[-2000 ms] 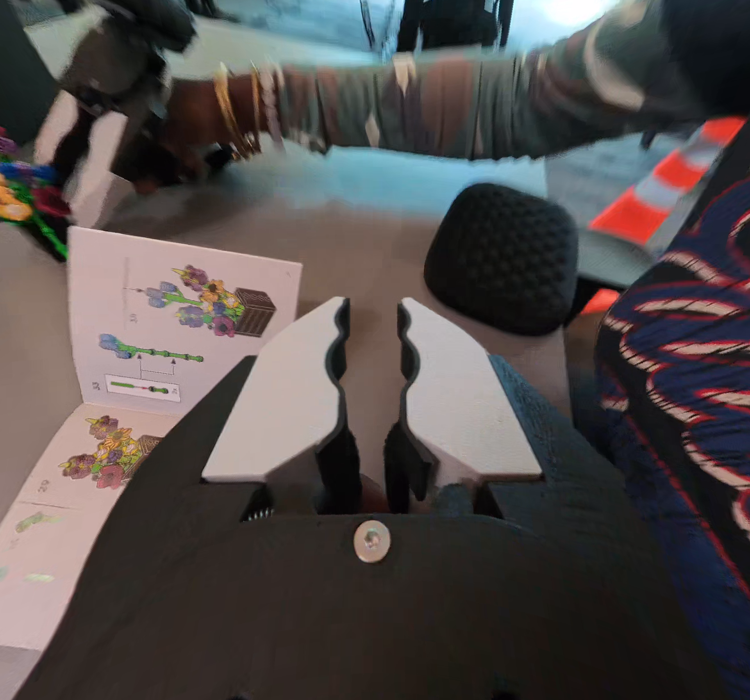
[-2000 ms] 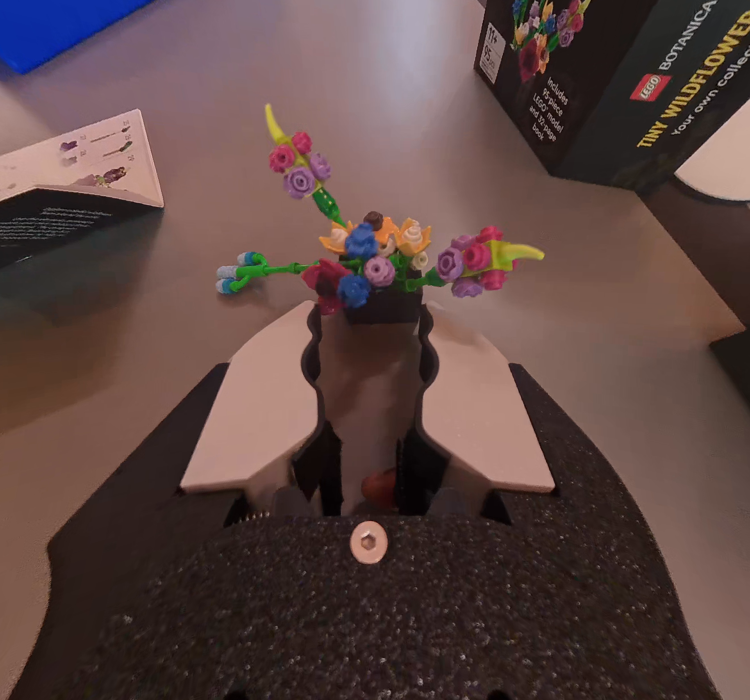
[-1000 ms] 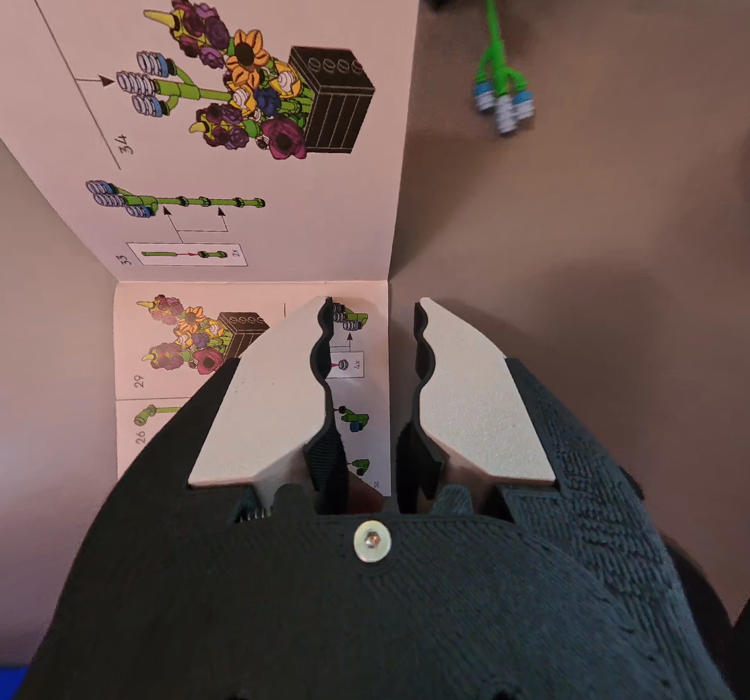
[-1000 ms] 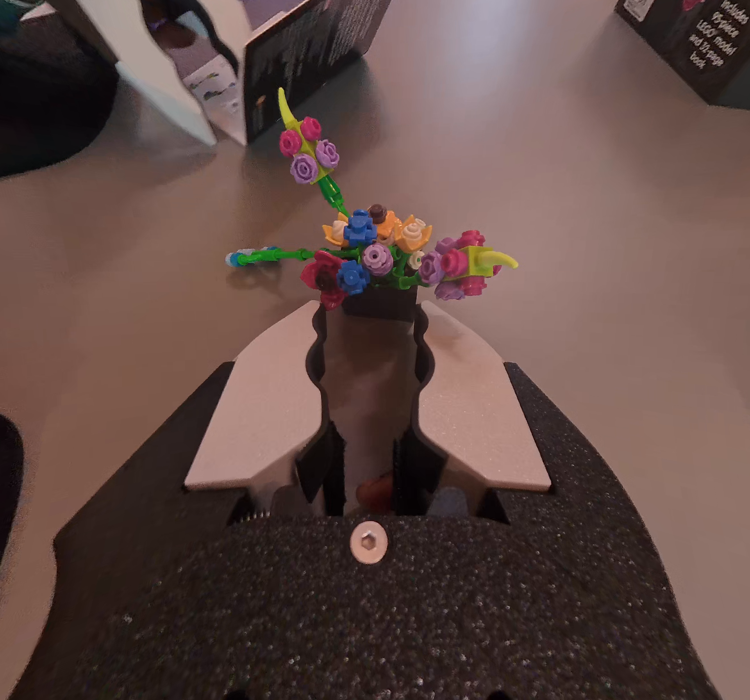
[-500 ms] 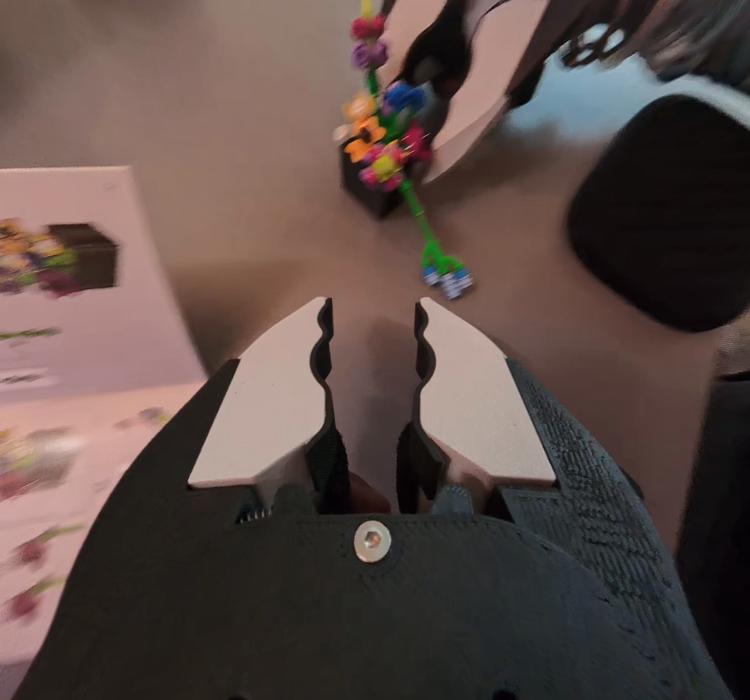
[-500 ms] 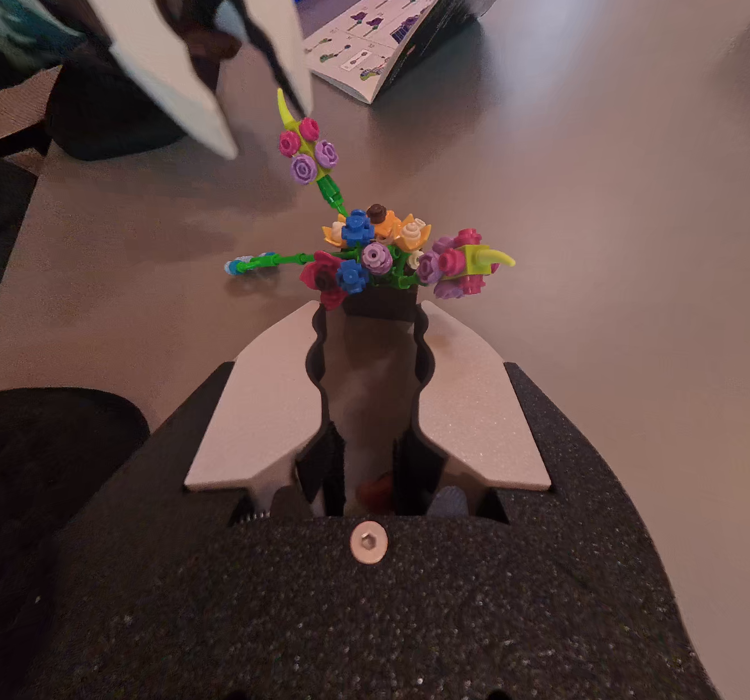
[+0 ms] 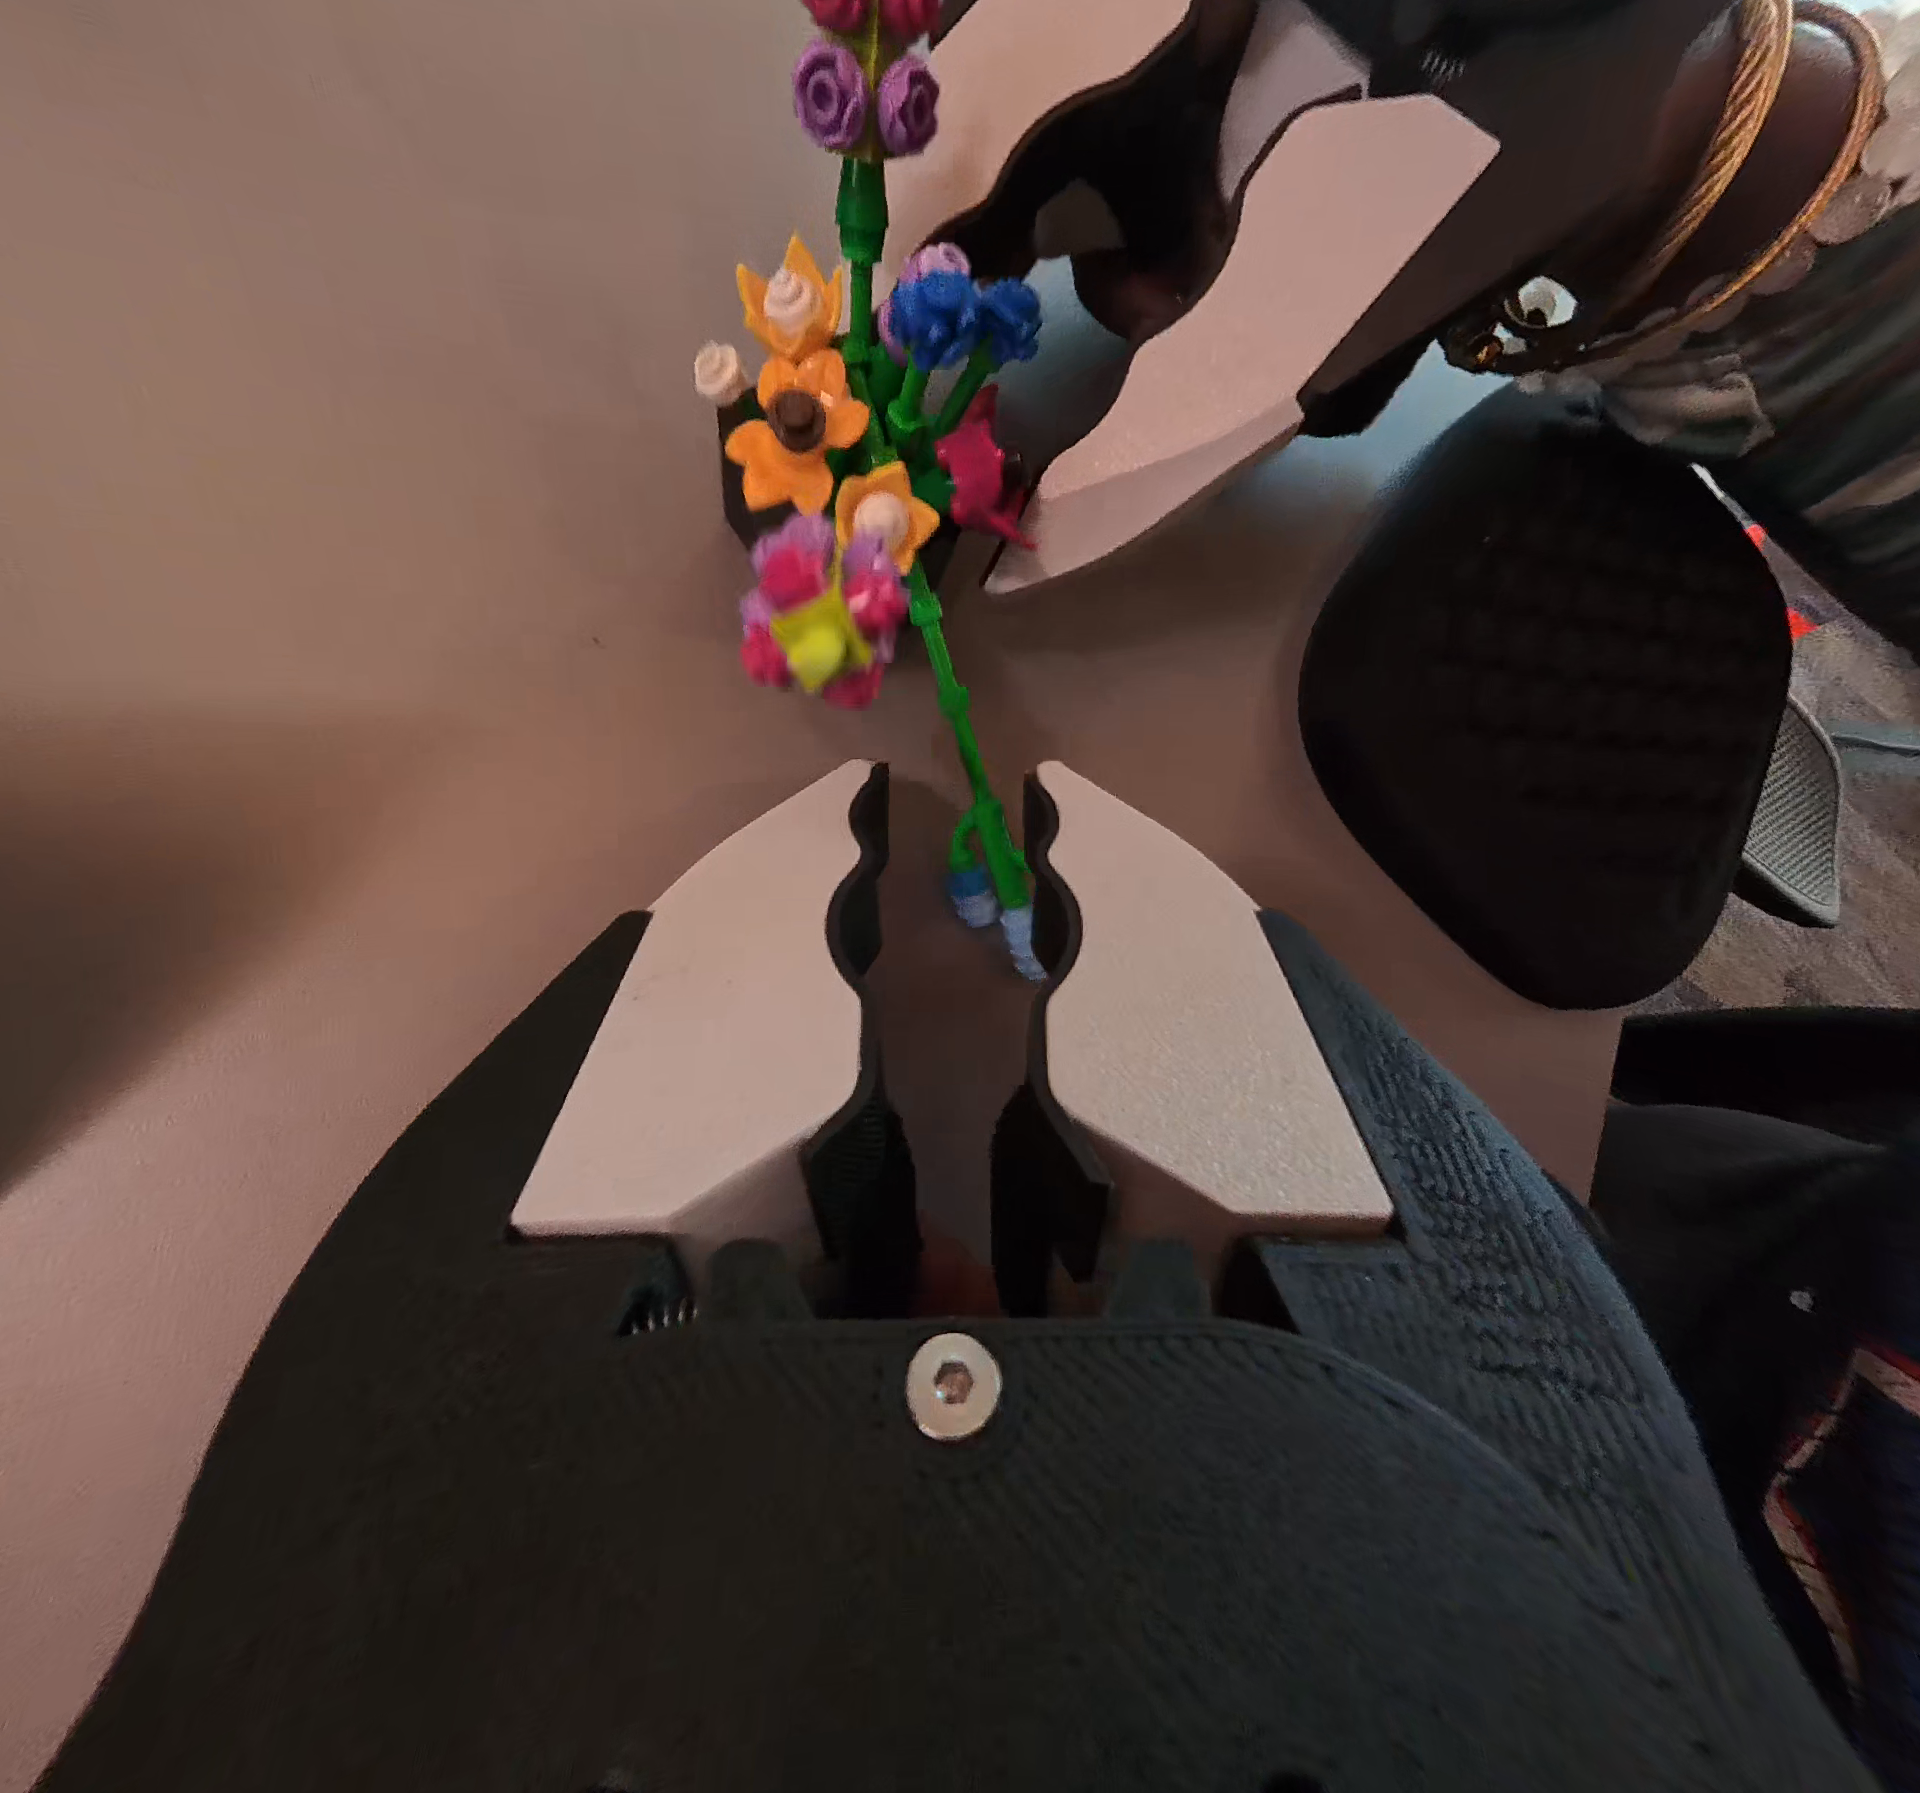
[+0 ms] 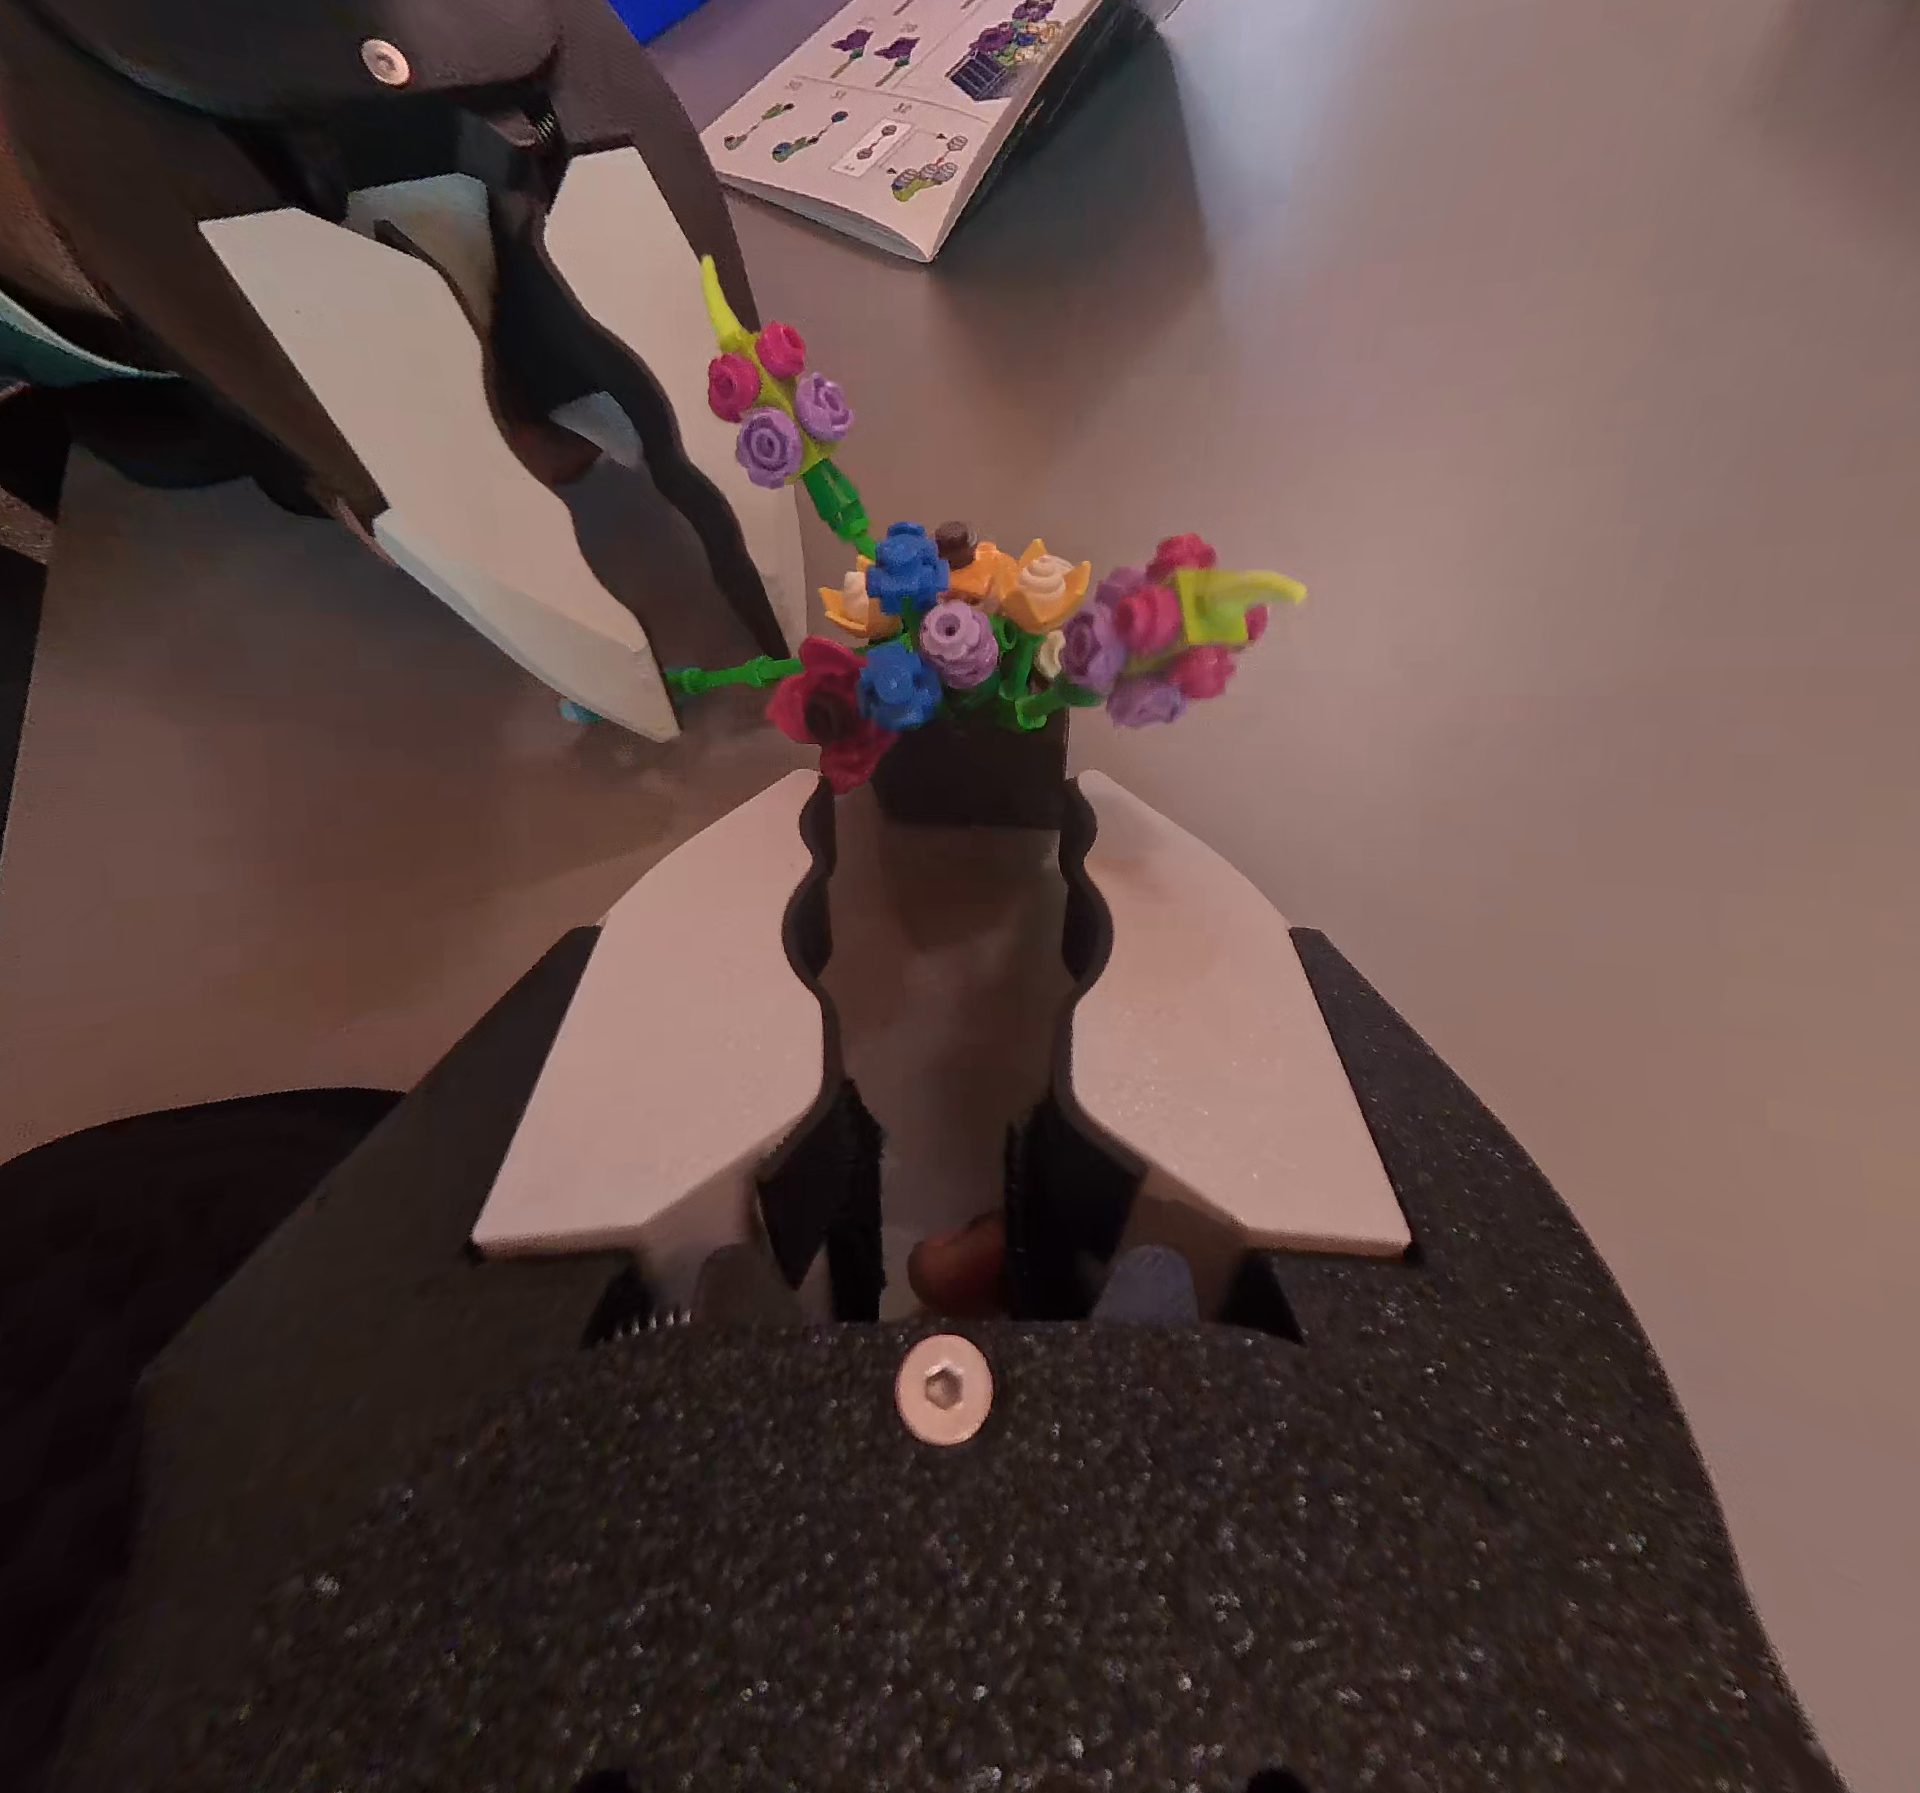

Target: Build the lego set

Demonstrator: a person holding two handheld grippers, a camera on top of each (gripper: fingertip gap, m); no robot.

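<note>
Right gripper (image 8: 948, 793) fingers clamp black pot (image 8: 971, 767); left gripper (image 7: 956, 808) fingers parted around green stem (image 7: 961, 704).

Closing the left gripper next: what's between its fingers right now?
In the left wrist view, the blue-tipped end of the green stem lies between the open left gripper fingers, near the right finger; otherwise bare table.

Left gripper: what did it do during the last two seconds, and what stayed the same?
The left gripper swung from the instruction booklet to the flower model's blue-tipped green stem, now between its open fingers, ungripped. The right gripper stayed shut on the black pot.
</note>
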